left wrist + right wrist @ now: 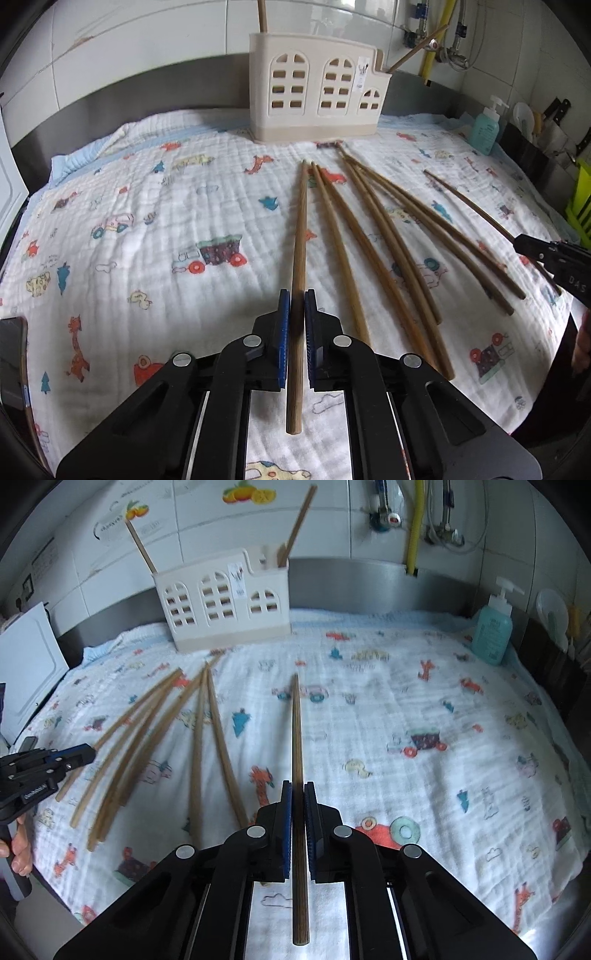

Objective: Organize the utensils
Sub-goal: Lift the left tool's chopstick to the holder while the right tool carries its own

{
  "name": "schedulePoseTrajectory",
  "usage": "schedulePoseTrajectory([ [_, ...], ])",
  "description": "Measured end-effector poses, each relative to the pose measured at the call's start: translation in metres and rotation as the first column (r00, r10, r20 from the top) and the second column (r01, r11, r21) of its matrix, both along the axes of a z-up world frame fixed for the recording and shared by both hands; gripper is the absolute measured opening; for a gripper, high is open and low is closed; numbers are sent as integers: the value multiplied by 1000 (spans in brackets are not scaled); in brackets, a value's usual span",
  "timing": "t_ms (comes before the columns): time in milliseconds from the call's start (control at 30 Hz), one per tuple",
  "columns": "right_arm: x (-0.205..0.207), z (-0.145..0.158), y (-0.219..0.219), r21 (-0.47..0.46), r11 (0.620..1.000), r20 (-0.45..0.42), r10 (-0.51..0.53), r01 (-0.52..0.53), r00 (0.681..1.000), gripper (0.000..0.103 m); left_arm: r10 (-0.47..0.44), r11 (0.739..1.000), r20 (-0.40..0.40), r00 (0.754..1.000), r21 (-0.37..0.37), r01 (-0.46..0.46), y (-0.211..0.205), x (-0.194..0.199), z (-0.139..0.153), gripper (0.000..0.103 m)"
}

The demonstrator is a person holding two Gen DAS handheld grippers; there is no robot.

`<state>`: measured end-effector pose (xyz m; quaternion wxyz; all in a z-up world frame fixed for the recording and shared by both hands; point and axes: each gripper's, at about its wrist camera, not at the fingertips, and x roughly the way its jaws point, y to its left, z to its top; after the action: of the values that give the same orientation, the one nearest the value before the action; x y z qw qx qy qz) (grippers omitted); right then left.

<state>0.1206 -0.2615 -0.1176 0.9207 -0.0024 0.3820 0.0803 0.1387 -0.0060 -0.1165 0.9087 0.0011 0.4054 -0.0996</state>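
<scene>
Black linkage grippers, silver pivot screws [252, 340], blue ribbed fingers [286, 834] (both alike).

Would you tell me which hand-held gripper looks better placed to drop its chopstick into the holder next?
Probably the left hand-held gripper: its chopstick points almost straight toward the holder.

From my right wrist camera the loose chopsticks [147, 746] smear into blur, so I can't count them. The utensil holder [225, 605] is soft too, its sticker unreadable. In the left view a phone-like object [13, 362] is cut off by the edge.
</scene>
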Motion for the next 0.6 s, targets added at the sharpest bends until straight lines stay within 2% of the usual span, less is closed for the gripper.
schedulePoseTrajectory([
  [300, -12, 55, 2, 25, 999, 134, 30, -33, 991, 6, -3, 998, 98, 995, -67, 9, 5, -9, 39, 6],
  [600, 6, 107, 7, 44, 993, 207, 97, -108, 974, 6, -17, 996, 171, 985, -86, 32, 8, 3, 77, 6],
])
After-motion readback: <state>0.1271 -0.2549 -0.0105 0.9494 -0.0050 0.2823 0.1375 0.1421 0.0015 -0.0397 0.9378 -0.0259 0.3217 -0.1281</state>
